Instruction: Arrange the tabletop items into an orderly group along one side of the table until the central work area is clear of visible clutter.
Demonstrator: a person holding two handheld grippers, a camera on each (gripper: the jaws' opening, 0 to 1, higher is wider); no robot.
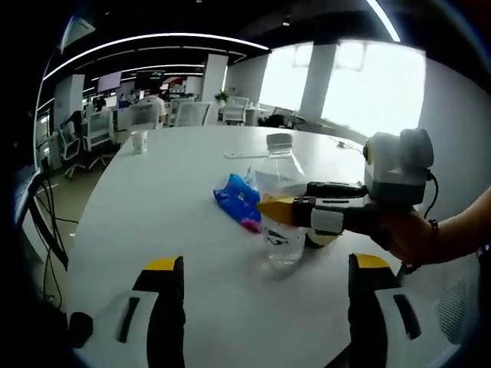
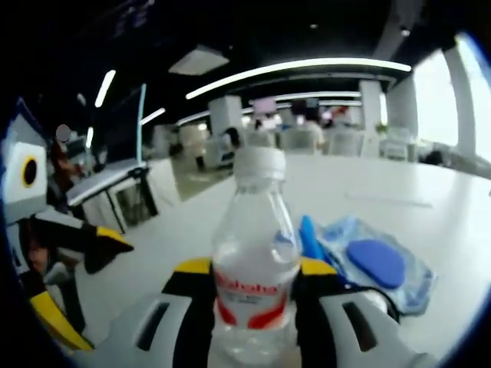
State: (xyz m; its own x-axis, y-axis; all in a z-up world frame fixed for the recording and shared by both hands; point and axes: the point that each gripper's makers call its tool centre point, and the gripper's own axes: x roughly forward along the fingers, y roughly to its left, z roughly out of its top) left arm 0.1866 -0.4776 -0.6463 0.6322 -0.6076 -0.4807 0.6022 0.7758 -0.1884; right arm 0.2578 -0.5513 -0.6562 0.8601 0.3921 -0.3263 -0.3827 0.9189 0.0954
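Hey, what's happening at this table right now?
A person is tidying a white table with a handheld gripper in each hand. The right gripper is closed around a clear plastic water bottle with a white cap, standing upright on the table. A blue plastic packet lies right beside it. The left gripper hovers open nearby, holding nothing. A white paper cup sits at the far end.

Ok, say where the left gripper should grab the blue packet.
Probably pinch its free edge, coming from the side away from the bottle: the blue packet lies flat on the table, and the right gripper holds the bottle close on the other side.
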